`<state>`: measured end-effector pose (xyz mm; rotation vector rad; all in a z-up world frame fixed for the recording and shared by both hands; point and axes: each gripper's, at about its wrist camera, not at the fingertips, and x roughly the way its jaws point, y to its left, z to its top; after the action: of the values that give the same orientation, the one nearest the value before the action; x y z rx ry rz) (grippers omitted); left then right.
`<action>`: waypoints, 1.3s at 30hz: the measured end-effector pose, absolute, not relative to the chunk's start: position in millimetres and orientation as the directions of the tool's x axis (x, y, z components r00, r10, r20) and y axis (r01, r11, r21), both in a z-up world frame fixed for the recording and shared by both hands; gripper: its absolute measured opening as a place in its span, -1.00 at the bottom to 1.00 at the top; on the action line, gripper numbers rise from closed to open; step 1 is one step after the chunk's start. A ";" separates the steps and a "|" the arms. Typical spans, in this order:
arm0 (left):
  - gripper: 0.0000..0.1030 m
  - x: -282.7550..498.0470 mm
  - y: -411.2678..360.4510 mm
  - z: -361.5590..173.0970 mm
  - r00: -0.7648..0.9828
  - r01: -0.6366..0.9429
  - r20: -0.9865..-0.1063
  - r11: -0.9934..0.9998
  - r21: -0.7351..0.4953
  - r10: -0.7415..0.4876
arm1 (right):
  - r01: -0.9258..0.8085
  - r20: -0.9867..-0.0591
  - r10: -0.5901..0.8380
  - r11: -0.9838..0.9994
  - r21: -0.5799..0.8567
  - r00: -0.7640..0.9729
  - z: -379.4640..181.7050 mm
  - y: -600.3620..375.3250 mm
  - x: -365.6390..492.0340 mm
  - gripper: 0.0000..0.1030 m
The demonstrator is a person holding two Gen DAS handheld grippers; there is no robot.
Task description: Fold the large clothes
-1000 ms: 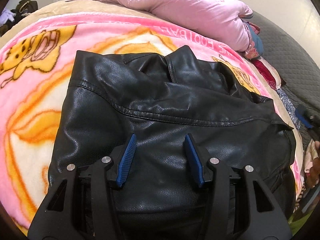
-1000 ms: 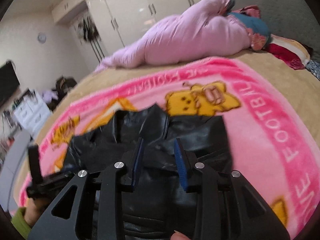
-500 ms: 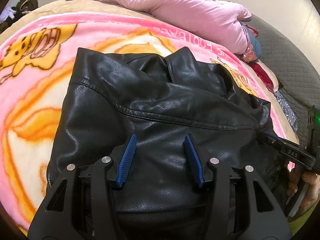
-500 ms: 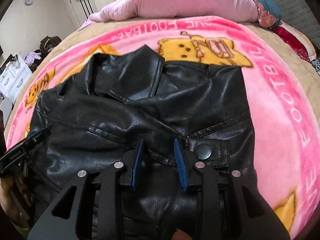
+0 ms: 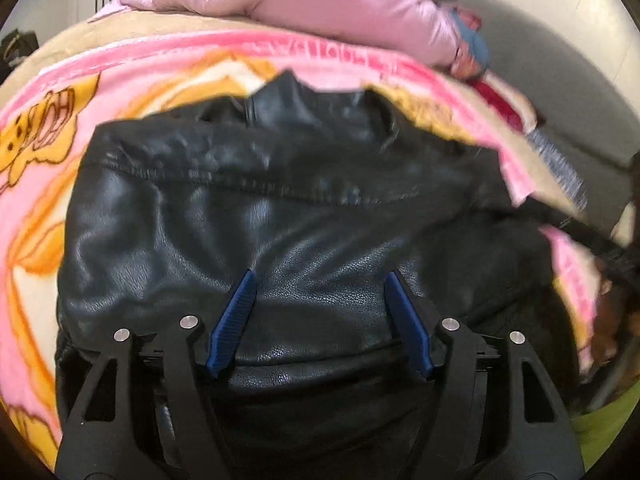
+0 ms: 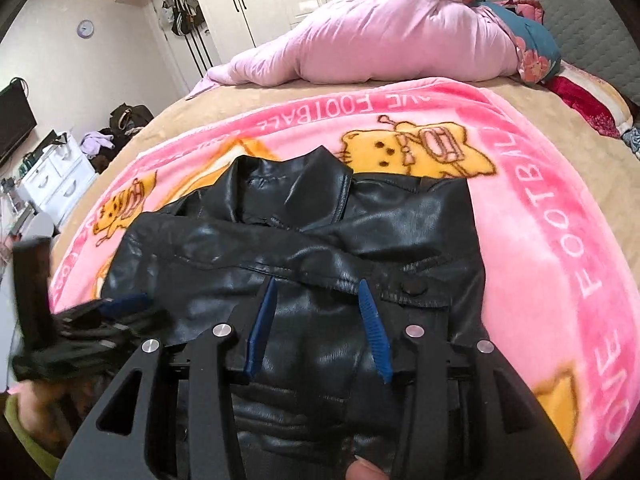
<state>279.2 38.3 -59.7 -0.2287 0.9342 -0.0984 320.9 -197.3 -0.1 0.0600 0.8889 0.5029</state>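
Beyond folded black jacket [image 6: 304, 240]: pink duvet [image 6: 380, 40].

— What are you working on there?
— Your black jacket [image 6: 304, 248] looks like leather: glossy, fine-grained, with stitched seams and a matt snap button [image 6: 415, 289]. Under it you have a fluffy fleece blanket [image 6: 540, 240], pink with yellow print.
— And your tools?
— Your grippers' arms are matt black plastic with shiny metal screws; the blue pads [image 5: 236, 316] are ribbed. The pink quilt [image 6: 380, 44] looks soft, smooth cloth.

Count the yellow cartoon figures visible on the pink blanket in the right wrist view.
3: one beyond the jacket's collar, one at its left, part of one near the right edge. The jacket may hide others.
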 end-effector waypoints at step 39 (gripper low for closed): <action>0.62 259.5 31.6 -55.1 0.618 -0.014 -0.764 0.970 -0.244 -0.183 | -0.401 -0.779 0.417 0.886 0.233 0.468 -16.0 -187.2 312.5 0.84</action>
<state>259.5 31.6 -55.1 -0.2357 0.9011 -0.0986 312.5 -187.2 -16.0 0.0185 0.9605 0.5020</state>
